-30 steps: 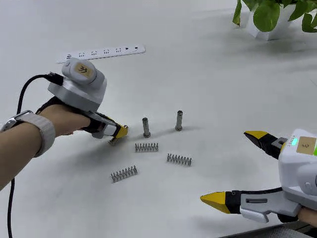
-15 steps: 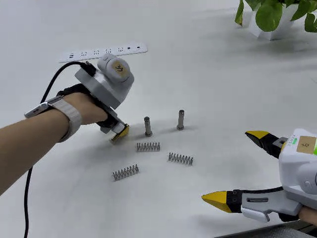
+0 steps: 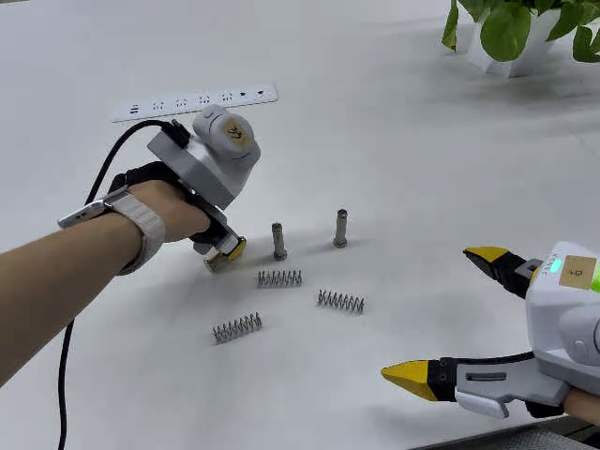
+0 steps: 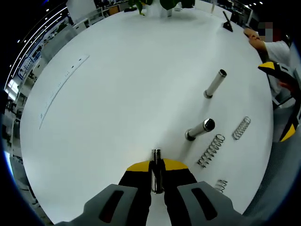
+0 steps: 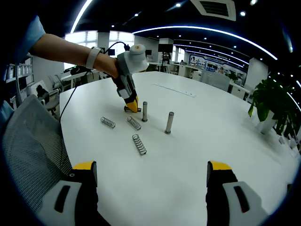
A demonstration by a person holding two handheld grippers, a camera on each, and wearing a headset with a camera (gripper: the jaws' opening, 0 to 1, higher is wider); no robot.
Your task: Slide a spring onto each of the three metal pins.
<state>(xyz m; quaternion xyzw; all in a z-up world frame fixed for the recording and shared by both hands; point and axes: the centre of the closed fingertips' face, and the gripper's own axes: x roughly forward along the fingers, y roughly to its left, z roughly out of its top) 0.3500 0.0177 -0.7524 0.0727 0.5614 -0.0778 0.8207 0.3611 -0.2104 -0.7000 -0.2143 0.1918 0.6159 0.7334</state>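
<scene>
- The left gripper (image 3: 223, 255) sits left of centre in the head view, tilted down with its tips close to the worktop (image 3: 394, 141).
- Its yellow-tipped fingers (image 4: 175, 165) are closed tight on a metal pin (image 4: 156, 170). The pin runs lengthwise between them, and its end pokes out past the tips.
- Just right of those tips, two other pins stand upright on the worktop. The nearer pin (image 3: 278, 241) is close to the left gripper, and the farther pin (image 3: 340, 228) is further right, clearly apart from it.
- Three springs lie flat on the worktop below the standing pins. The first spring (image 3: 278, 278) is directly under the nearer pin, the second spring (image 3: 340, 301) is lower right of it, and the third spring (image 3: 236, 327) is lower left.
- The right gripper (image 3: 445, 314) is at the lower right of the head view. Its fingers (image 3: 411, 376) are spread wide and hold nothing, well apart from the pins and springs.
- A white power strip (image 3: 195, 101) lies at the upper left, and a potted plant (image 3: 511, 28) fills the upper right corner.
- A black cable (image 3: 62, 394) trails from the left gripper down the left edge.
</scene>
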